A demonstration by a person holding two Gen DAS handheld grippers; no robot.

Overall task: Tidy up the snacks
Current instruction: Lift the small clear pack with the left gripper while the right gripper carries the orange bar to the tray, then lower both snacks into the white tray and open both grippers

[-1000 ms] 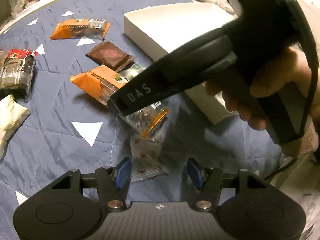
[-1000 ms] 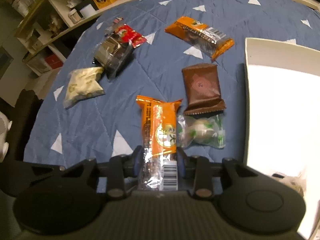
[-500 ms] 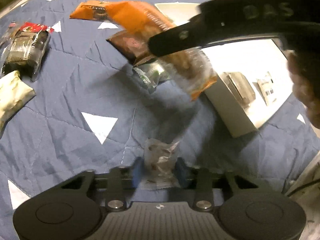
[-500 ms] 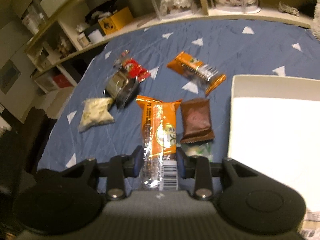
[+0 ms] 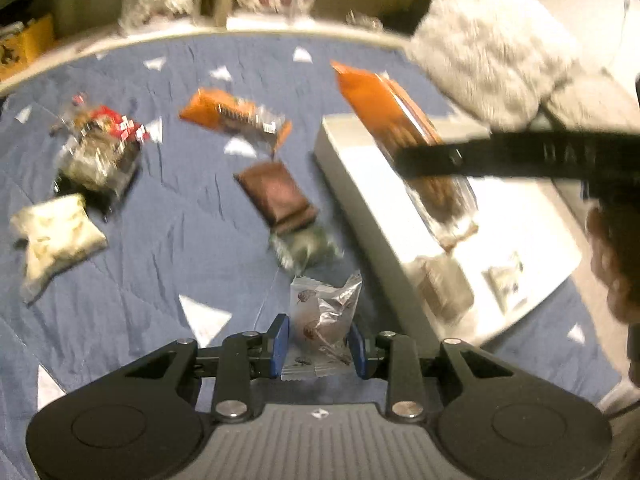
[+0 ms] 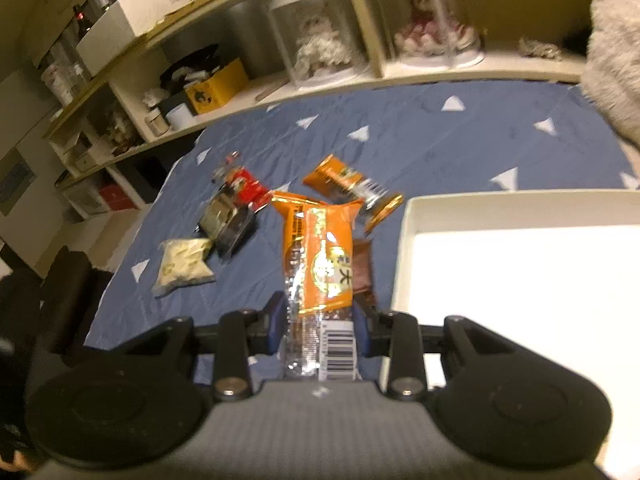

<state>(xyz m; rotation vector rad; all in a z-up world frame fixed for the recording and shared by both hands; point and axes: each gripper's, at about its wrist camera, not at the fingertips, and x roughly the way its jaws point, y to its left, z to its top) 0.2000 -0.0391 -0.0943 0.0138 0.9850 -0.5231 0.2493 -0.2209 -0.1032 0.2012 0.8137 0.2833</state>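
My left gripper is shut on a small silver snack packet, held above the blue quilt. My right gripper is shut on a long orange snack bar and holds it in the air; in the left wrist view the bar hangs over the white box. The white box lies to the right. On the quilt lie another orange bar, a brown packet, a green-and-clear candy, a red-and-clear pack and a pale packet.
The white box holds two small packets near its near end. A fluffy grey cushion lies behind the box. Shelves with jars and dolls run along the far edge of the quilt.
Both grippers have lifted. The left one closed on the silver packet and raised it. The right one carried the orange bar up and over toward the white box.
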